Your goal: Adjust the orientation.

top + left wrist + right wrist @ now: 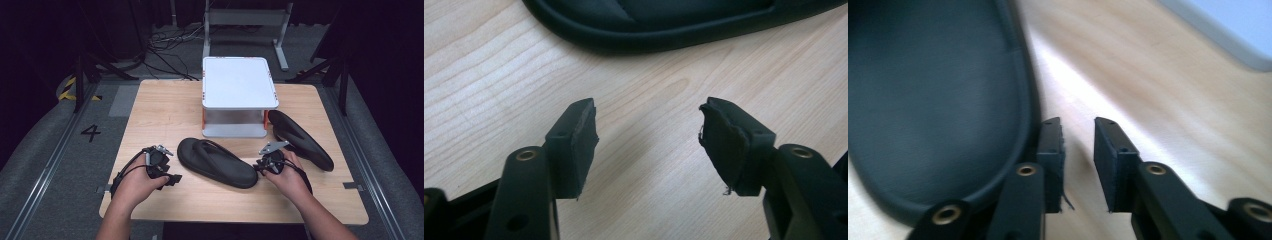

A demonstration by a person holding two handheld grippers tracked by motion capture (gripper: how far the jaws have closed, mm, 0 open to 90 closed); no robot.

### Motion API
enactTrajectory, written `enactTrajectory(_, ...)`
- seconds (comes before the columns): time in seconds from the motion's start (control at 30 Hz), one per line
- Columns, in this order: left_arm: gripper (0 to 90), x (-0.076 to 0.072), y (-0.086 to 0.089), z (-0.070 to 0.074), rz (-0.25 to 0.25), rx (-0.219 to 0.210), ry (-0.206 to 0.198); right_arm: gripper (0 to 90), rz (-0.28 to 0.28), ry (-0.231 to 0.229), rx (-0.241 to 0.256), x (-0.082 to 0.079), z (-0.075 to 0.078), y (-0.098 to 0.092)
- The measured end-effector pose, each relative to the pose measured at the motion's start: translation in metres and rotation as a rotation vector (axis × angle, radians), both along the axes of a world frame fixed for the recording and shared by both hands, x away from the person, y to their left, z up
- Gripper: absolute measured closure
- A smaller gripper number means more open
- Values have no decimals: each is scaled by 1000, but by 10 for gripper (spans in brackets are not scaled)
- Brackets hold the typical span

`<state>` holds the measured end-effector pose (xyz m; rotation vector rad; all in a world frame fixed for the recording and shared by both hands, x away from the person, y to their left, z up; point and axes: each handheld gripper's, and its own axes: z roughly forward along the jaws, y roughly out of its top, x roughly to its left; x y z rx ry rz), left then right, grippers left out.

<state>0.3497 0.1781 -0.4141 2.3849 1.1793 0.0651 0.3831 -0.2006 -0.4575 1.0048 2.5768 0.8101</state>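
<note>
High view: black sandal [216,162] lies between both tools.

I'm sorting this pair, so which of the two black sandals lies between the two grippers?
The black sandal in the table's middle, with its toe strap showing, lies between them. The other sandal lies farther right, beside the white stand.

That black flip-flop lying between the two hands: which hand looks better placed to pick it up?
Probably the right. The right tongs sit beside the rim of the flip-flop at its heel, one pad almost against the edge, jaws slightly apart. The left tongs are open wide over bare table, with the sandal farther ahead.
</note>
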Motion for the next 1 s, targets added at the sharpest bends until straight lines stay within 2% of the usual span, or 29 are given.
enactTrajectory(0.07,502,1,1,-2,27,3,48,805,11,29,-20,-2,1,2)
enactTrajectory(0.1,581,1,1,-2,27,3,48,810,22,56,-19,-4,2,3)
enactTrajectory(0.13,623,1,0,-5,18,33,91,822,36,87,-7,-7,3,5)
enactTrajectory(0.17,638,2,-1,-7,20,48,102,826,52,120,-3,-10,4,8)
enactTrajectory(0.2,652,2,-1,-7,20,48,102,826,52,120,-3,-10,4,8)
enactTrajectory(0.3,650,6,0,-10,36,61,90,832,136,192,-30,-26,8,24)
enactTrajectory(0.33,649,6,0,-10,36,61,90,832,136,192,-30,-26,8,24)
enactTrajectory(0.37,648,8,2,-10,47,63,81,819,198,235,-23,-36,8,36)
enactTrajectory(0.43,649,9,2,-11,54,65,76,802,205,218,-39,-39,10,39)
enactTrajectory(0.5,640,11,2,-12,59,68,60,801,200,212,-36,-39,11,38)
enactTrajectory(0.53,624,13,2,-13,64,69,46,796,182,198,-17,-37,15,33)
enactTrajectory(0.57,591,18,0,-15,82,71,-5,793,165,181,-13,-36,17,30)
enactTrajectory(0.67,532,28,-5,-22,124,101,-67,775,126,150,7,-33,20,21)
enactTrajectory(0.73,527,31,-6,-23,128,111,-70,766,107,126,21,-32,19,16)
enactTrajectory(0.77,530,36,-8,-27,131,138,-59,766,101,123,20,-33,18,15)
enactTrajectory(0.87,574,41,-15,-31,95,167,-19,778,97,130,21,-36,15,14)
enactTrajectory(0.93,611,43,-21,-31,73,193,-23,784,97,132,14,-38,14,13)
enactTrajectory(1.0,613,48,-27,-30,48,155,-29,787,94,137,12,-40,14,12)
